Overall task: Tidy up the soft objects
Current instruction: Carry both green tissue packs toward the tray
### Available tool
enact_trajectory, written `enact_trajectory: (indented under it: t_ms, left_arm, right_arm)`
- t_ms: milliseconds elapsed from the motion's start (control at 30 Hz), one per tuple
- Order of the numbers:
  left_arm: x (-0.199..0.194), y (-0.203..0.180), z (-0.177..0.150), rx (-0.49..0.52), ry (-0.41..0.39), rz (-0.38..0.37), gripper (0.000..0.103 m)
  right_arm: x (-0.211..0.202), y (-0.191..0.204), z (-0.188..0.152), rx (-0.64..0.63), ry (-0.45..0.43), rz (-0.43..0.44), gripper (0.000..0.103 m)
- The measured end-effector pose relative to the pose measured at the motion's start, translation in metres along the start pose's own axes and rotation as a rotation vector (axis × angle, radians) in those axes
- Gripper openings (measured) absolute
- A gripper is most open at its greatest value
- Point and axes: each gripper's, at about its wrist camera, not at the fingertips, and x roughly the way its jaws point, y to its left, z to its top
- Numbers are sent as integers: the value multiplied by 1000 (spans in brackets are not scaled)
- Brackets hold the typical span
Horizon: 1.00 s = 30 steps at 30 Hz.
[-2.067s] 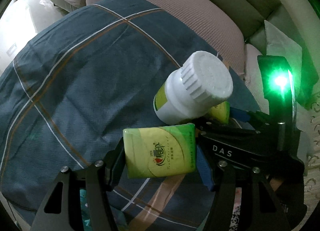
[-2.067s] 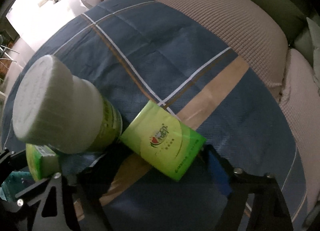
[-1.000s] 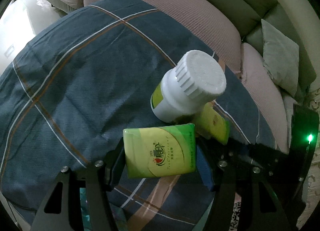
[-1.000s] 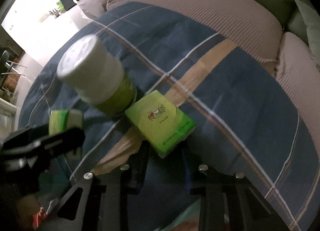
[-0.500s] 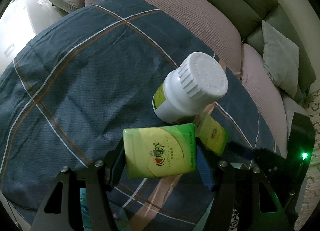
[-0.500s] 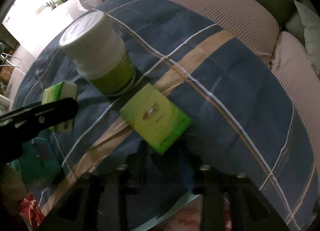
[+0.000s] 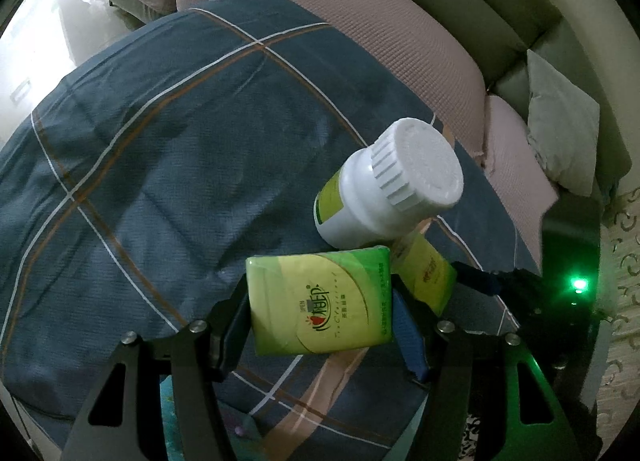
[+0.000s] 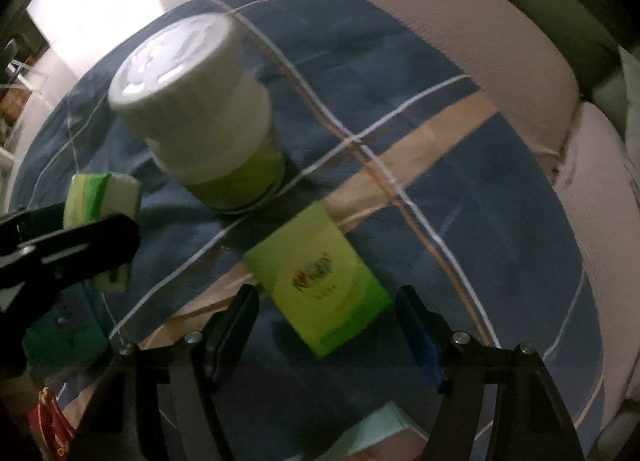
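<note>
A green tissue pack (image 7: 318, 303) is clamped flat between the pads of the left gripper (image 7: 320, 325), above the plaid blanket (image 7: 160, 149). A second pack (image 8: 316, 281) lies on the blanket, released, between the opening jaws of the right gripper (image 8: 326, 325). Beyond both, a white-capped bottle (image 7: 384, 189) stands upright. Farther back, a sofa (image 7: 360, 13) is seen.

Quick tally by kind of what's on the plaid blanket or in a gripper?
Green tissue packs: 2, one held in the left gripper, one lying on the blanket
White-capped plastic bottle with green label: 1
Total: 3
</note>
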Motion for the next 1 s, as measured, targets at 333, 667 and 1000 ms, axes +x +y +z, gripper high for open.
enact_trajectory:
  t_ms: [333, 667, 1000]
  left_arm:
    - [-2, 1, 1, 1, 4, -6, 66]
    - [-4, -5, 1, 21, -1, -14, 66]
    - [-21, -19, -8, 65, -34, -34, 66]
  right_arm:
    - [12, -1, 17, 38, -4, -15, 74]
    - [-9, -10, -15, 119, -35, 40, 65]
    - [-85, -27, -60, 263, -195, 67, 64]
